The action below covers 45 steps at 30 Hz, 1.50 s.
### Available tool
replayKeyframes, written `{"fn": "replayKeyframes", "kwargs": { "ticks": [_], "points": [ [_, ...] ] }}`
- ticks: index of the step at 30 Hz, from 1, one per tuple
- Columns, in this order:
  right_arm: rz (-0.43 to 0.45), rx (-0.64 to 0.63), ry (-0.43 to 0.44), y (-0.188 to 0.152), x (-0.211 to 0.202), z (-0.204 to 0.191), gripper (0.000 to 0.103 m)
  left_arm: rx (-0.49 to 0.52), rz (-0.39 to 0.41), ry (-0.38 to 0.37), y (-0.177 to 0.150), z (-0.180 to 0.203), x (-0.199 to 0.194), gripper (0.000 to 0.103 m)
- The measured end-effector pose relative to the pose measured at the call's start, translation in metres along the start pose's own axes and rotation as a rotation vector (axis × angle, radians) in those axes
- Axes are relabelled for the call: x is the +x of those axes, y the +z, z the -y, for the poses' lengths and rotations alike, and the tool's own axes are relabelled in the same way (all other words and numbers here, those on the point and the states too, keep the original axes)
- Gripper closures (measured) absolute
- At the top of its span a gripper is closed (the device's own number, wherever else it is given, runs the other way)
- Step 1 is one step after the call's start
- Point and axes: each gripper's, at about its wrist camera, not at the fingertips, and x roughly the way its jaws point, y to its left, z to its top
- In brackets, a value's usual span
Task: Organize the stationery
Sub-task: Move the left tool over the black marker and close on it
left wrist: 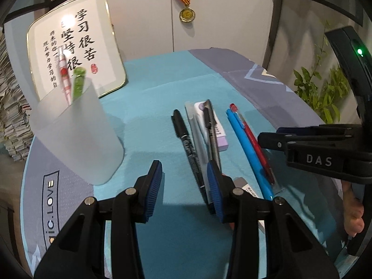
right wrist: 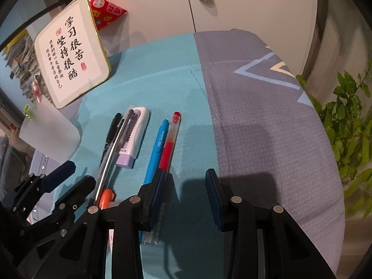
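Stationery lies in a row on the teal cloth [left wrist: 162, 97]: a black marker [left wrist: 184, 137], a silver pen [left wrist: 197, 139], a dark grey pen [left wrist: 212, 134] lying across a lilac-and-white correction tape [left wrist: 219, 134], a blue pen [left wrist: 250, 151] and a red pen [left wrist: 254, 144]. A frosted cup [left wrist: 76, 139] at the left holds a red-patterned pen [left wrist: 64, 79] and a green pen [left wrist: 78, 83]. My left gripper [left wrist: 184, 186] is open over bare cloth, its right finger in front of the marker. My right gripper [right wrist: 186, 193] is open, its left finger over the red pen [right wrist: 171, 141], beside the blue pen [right wrist: 158, 148].
A framed calligraphy board [left wrist: 76, 46] leans on the wall behind the cup. A medal [left wrist: 187, 14] hangs above. A green plant [right wrist: 348, 127] stands past the table's right edge, and paper stacks [left wrist: 11, 107] rise at the left. An orange-tipped item [right wrist: 105, 197] lies near the front.
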Motion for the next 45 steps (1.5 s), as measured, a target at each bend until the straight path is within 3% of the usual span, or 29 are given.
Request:
{"fn": "replayKeyframes", "kwargs": {
  "ticks": [4,11,18,25,28,34,41,43,44,45],
  "points": [
    [0.004,-0.020,-0.048,-0.001,0.002,0.000,0.069,0.008,-0.020,0.004,-0.002,0.003,0.006,0.066],
    [0.004,0.002,-0.021,0.000,0.000,0.003,0.069,-0.061,-0.048,-0.006,-0.005,-0.015,0.007,0.064],
    [0.006,-0.015,0.026,-0.003,-0.002,-0.005,0.069,-0.053,-0.051,0.007,-0.010,-0.015,0.001,0.065],
    [0.002,-0.013,-0.076,-0.003,0.000,0.002,0.074,-0.098,-0.038,0.010,-0.016,-0.033,-0.012,0.067],
    [0.002,0.023,-0.058,-0.003,-0.001,0.007,0.074,-0.103,-0.030,0.021,-0.017,-0.038,-0.015,0.068],
    [0.012,0.032,0.062,-0.006,-0.008,0.004,0.074,-0.090,-0.052,0.012,-0.020,-0.033,-0.007,0.068],
    [-0.006,-0.004,0.035,-0.008,-0.004,-0.004,0.074,-0.061,-0.055,0.051,-0.015,-0.029,0.000,0.066],
    [-0.009,-0.013,-0.044,-0.008,-0.003,-0.003,0.075,-0.070,-0.057,0.039,-0.014,-0.030,0.002,0.074],
    [-0.005,-0.012,-0.067,-0.007,-0.003,-0.002,0.076,-0.073,-0.054,0.029,-0.013,-0.030,0.003,0.092],
    [-0.003,-0.004,-0.069,-0.006,-0.003,0.000,0.076,-0.074,-0.057,0.016,-0.012,-0.029,0.004,0.096]
  ]
}}
